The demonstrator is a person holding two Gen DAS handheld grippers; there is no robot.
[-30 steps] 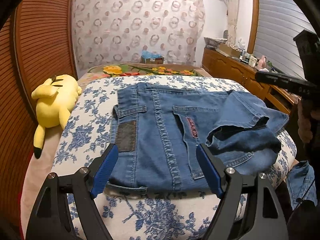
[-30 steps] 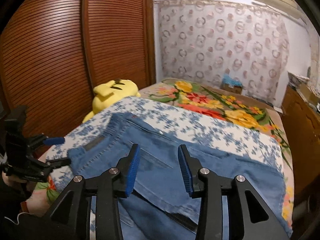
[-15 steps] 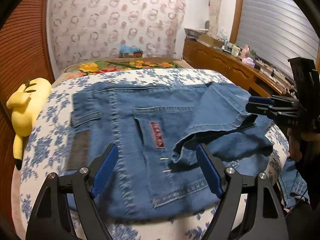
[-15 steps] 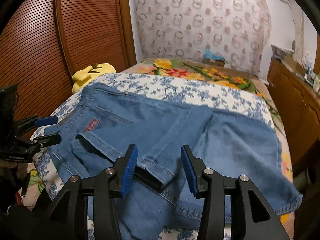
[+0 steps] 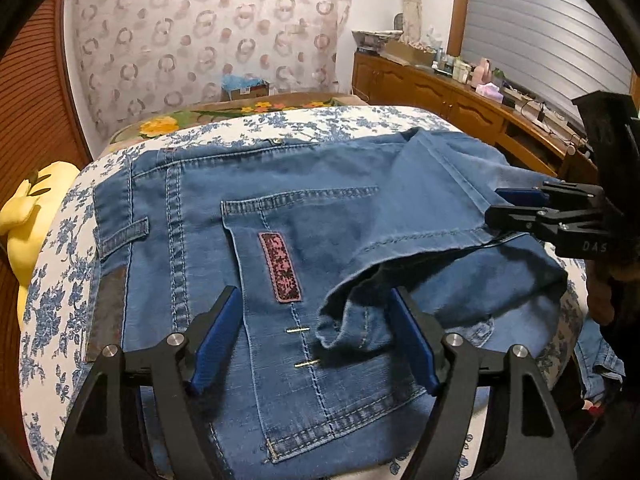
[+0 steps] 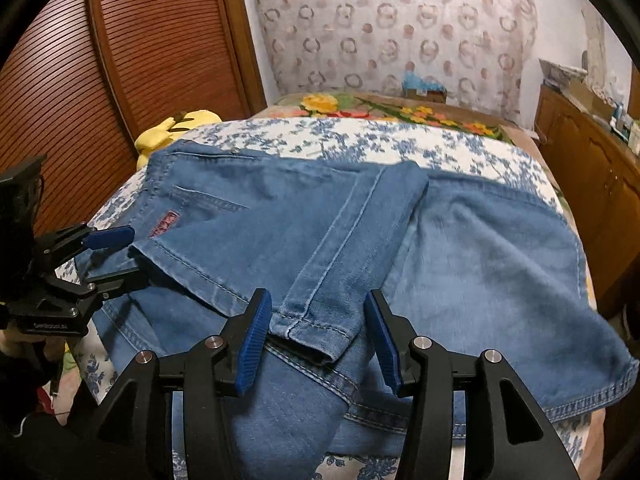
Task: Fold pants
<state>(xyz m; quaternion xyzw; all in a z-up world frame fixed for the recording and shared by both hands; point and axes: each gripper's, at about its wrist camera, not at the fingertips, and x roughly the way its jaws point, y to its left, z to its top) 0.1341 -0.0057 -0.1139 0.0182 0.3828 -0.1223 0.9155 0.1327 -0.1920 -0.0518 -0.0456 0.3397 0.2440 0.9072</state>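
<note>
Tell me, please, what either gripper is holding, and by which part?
Nothing. Left gripper and right gripper, whose jaws have just been opening, each straddle the pants' hem without pinching.

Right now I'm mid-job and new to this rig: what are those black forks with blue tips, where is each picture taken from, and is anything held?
They are two hand-held grippers, each carrying its own camera that looks along its blue-padded fingers. In the left wrist view, the left gripper stands open over the jeans, and the right gripper shows at the side. In the right wrist view, the right gripper straddles the folded-over leg hem; its pads are not pressing, so nothing is held. The jeans lie on a blue-flowered bedspread, beside a yellow plush toy.
</note>
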